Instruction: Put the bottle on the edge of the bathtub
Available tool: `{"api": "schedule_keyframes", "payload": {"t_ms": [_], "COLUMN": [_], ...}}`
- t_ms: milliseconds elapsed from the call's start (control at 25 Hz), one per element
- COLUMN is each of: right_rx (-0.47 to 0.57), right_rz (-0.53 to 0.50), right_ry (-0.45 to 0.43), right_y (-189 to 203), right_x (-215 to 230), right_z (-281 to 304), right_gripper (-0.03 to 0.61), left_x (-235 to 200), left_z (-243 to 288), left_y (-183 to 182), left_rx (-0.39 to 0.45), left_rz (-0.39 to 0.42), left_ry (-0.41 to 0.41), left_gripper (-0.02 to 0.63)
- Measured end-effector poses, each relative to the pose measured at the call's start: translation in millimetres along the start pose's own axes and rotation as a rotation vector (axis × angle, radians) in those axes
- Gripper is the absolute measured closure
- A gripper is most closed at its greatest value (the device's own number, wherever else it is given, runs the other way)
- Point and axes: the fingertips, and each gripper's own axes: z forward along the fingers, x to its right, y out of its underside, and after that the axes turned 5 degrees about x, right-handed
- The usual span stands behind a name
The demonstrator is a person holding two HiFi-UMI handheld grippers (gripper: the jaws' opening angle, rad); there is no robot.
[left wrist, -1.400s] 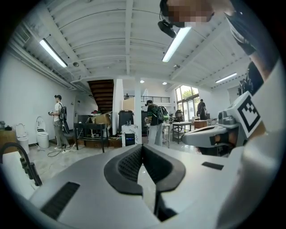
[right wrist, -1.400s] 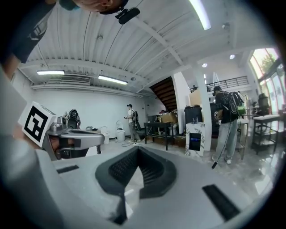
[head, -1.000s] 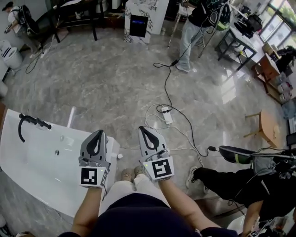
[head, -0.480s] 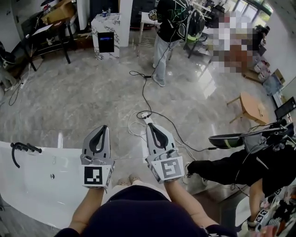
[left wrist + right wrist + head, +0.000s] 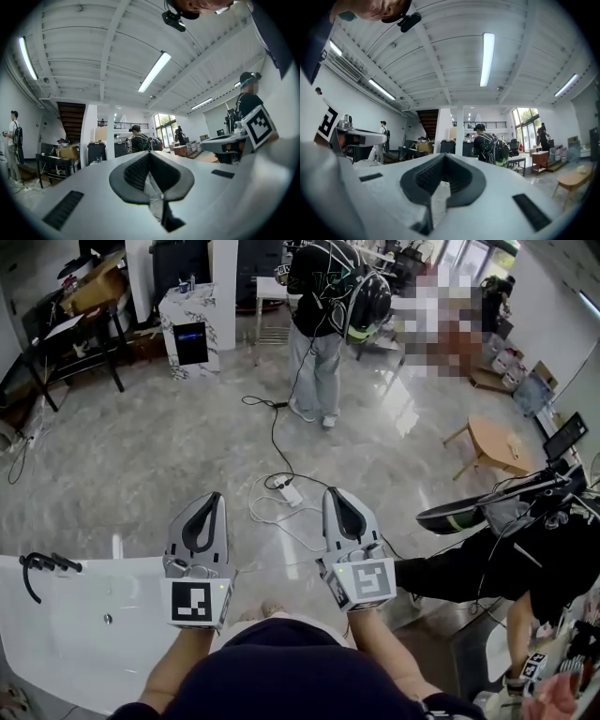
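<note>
No bottle shows in any view. The white bathtub (image 5: 141,592) with its black faucet (image 5: 42,563) lies at the lower left of the head view. My left gripper (image 5: 208,497) is held over the tub's right end, shut and empty, pointing out across the room. My right gripper (image 5: 337,493) is beside it over the grey floor, also shut with nothing between its pads. In the left gripper view the left gripper (image 5: 149,153) shows closed jaws, aimed level at the room. The right gripper view shows the right gripper (image 5: 444,155) the same way.
A power strip with tangled cables (image 5: 286,491) lies on the marble floor ahead. A person with a backpack (image 5: 323,306) stands farther off. Someone in black (image 5: 506,568) crouches at the right. There is a wooden stool (image 5: 492,442), a marbled cabinet (image 5: 187,334) and a black table (image 5: 66,334).
Both grippers have risen and now point more level. The right one has moved away to the right. The head view has swung, so the tub sits lower and further left.
</note>
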Motion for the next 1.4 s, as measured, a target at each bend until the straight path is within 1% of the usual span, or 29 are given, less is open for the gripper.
{"api": "schedule_keyframes", "payload": {"t_ms": [200,320,520,720,840,1000,1080,1200,1320,1400], "right_rx": [0.022,0.034,0.017,0.039,0.058,0.069,0.064,0.058,0.054,0.050], "right_rz": [-0.026,-0.019,-0.016,-0.005,-0.009,-0.042,-0.035,-0.030,-0.023,-0.024], "right_ry": [-0.019,-0.019,-0.023,-0.043,-0.049,-0.073,-0.080,-0.075,-0.069,-0.069], "right_y": [-15,-15,-10,-10,-17,-24,-23,-21,-19,-17], "right_x": [-14,-33,-62,-81,-88,-104,-109,-110,-109,-108], "right_z": [-10,-15,-24,-25,-21,-15,-16,-22,-24,-23], "right_gripper": [0.578,0.578,0.578,0.578,0.578,0.578,0.578,0.578,0.578,0.578], "left_x": [-3,-13,-25,-30,-37,-50,-52,-50,-50,-50], "left_z": [-20,-40,-65,-82,-87,-90,-92,-96,-97,-96], "left_y": [-3,1,7,9,4,-3,-4,-5,-1,1], "left_rx": [-0.007,-0.013,-0.015,-0.016,-0.005,0.009,0.016,0.023,0.013,0.010], "left_rz": [0.017,0.021,0.007,-0.014,-0.006,0.017,0.026,0.016,-0.012,-0.013], "left_ry": [-0.015,-0.024,-0.037,-0.043,-0.052,-0.065,-0.065,-0.062,-0.074,-0.074], "left_gripper": [0.611,0.611,0.611,0.611,0.611,0.611,0.611,0.611,0.611,0.611]}}
